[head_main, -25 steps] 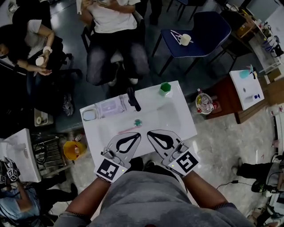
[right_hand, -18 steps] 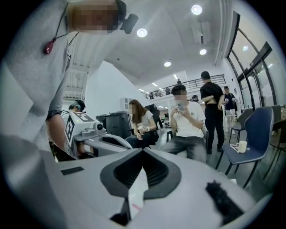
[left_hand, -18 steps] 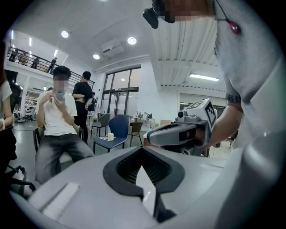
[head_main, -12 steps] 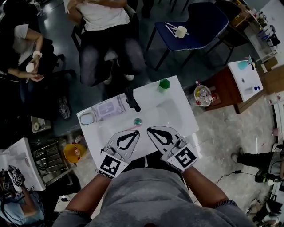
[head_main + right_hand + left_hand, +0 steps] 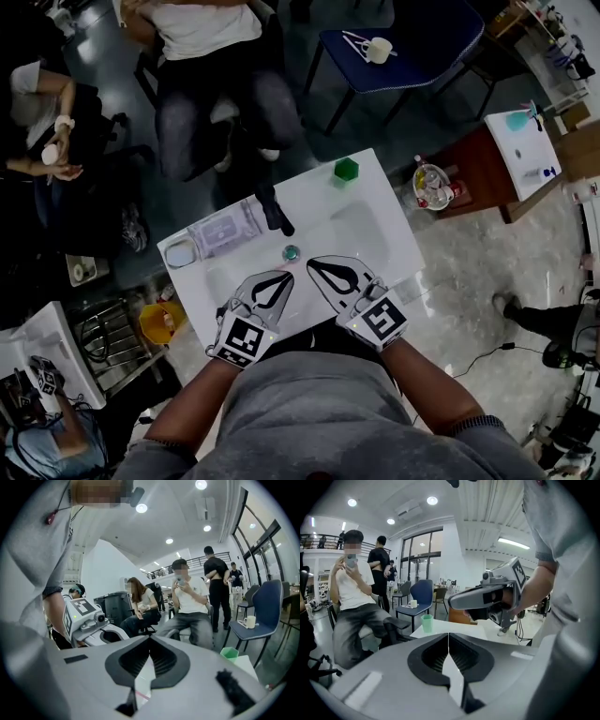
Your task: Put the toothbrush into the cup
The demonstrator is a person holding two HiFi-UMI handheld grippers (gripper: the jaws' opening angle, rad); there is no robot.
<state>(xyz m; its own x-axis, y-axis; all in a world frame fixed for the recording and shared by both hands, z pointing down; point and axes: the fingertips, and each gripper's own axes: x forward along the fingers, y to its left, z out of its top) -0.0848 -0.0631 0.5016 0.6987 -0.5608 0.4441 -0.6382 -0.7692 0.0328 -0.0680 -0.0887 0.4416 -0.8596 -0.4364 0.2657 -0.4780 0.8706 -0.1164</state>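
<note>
**Both grippers dropped toward the basin, jaws shut and empty**

Over the last second the left gripper [image 5: 290,275] and the right gripper [image 5: 312,263] had both sunk lower over the white washbasin [image 5: 380,211], tilting nose-down as they went. Their tips sat side by side just short of the drain [image 5: 292,252]. Each pair of jaws was pressed together at the tip with nothing between the pads, the same as a second before. I judged this to be only the approach, so the jaws would have to part before any pickup.

The toothbrush was not yet held. Through the slit under the right jaws a thin pink streak [image 5: 142,694] lay on the basin floor, which I took for its handle. From overhead, where it had shown just ahead of the left tips a second earlier, I could no longer make it out.

The green cup [image 5: 346,170] stood upright and empty-looking, well beyond both sets of tips and off to their right, near the far edge. The black faucet [image 5: 275,209] rose just beyond the drain, ahead of the left jaws, and I thought it likely to crowd any carry toward the cup. A lilac tray [image 5: 225,230] and a small dish [image 5: 178,253] sat beyond the left jaws to their left. Seated people and a blue chair [image 5: 403,42] lay farther off, out of the way.
</note>
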